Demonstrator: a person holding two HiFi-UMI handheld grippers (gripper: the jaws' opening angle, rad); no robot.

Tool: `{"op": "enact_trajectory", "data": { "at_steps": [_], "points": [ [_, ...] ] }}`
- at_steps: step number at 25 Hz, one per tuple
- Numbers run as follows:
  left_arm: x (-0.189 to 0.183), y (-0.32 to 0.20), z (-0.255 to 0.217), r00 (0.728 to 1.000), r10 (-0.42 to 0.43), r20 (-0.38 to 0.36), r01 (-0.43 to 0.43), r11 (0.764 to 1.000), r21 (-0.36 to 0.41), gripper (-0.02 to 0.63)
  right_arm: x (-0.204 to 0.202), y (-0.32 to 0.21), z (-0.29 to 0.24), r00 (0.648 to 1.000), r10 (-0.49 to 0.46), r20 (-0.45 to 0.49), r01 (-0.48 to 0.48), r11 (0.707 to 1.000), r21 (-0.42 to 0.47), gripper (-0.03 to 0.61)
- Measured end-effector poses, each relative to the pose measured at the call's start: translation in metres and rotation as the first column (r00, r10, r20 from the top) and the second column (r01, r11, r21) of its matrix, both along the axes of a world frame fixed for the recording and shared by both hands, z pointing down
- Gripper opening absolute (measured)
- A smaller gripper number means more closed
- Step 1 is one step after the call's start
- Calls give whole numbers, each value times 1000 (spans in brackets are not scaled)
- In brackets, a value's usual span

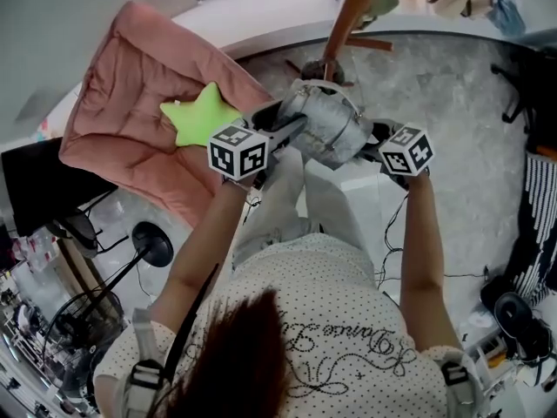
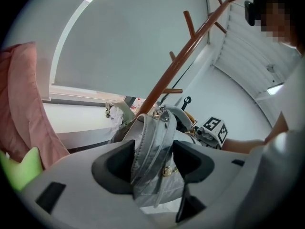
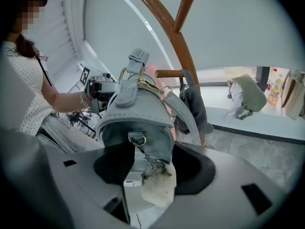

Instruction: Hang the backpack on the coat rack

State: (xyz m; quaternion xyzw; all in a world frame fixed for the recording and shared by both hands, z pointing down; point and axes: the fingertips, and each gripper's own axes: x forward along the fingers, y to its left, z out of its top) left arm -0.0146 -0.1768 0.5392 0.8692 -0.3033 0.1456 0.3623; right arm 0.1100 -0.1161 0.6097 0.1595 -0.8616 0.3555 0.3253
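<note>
A grey backpack [image 1: 326,129] hangs in the air between both grippers, close to the brown wooden coat rack [image 1: 352,16]. My left gripper [image 1: 283,133] is shut on the backpack's grey straps [image 2: 152,142], and the rack's pole [image 2: 178,63] rises just behind them. My right gripper [image 3: 150,163] is shut on the backpack's lower end [image 3: 136,118], where a chain with a fluffy white charm [image 3: 155,187] dangles. The rack [image 3: 174,37] stands right behind the bag. One short peg [image 3: 169,73] sits level with the bag's top, with a dark grey garment [image 3: 195,104] hanging beside it.
A pink cushion [image 1: 148,111] with a green star pillow [image 1: 200,116] lies to the left. A white box [image 1: 361,190] stands below the bag. A floor fan [image 1: 78,320] and a black round base [image 1: 152,242] are at lower left, and cables run across the floor at right.
</note>
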Motion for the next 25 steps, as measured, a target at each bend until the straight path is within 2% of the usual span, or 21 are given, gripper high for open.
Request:
{"op": "enact_trajectory", "data": {
  "at_steps": [7, 14, 25],
  "points": [
    [-7, -10, 17, 1000, -18, -12, 18, 999, -38, 249, -5, -9, 12, 1000, 0, 7, 0, 1000, -30, 255],
    [-6, -13, 38, 1000, -13, -5, 13, 996, -85, 249, -4, -14, 33, 999, -14, -29, 12, 998, -65, 255],
    [1, -27, 49, 1000, -25, -7, 24, 994, -107, 249, 4, -24, 47, 999, 35, -22, -37, 994, -105, 255]
  ]
}}
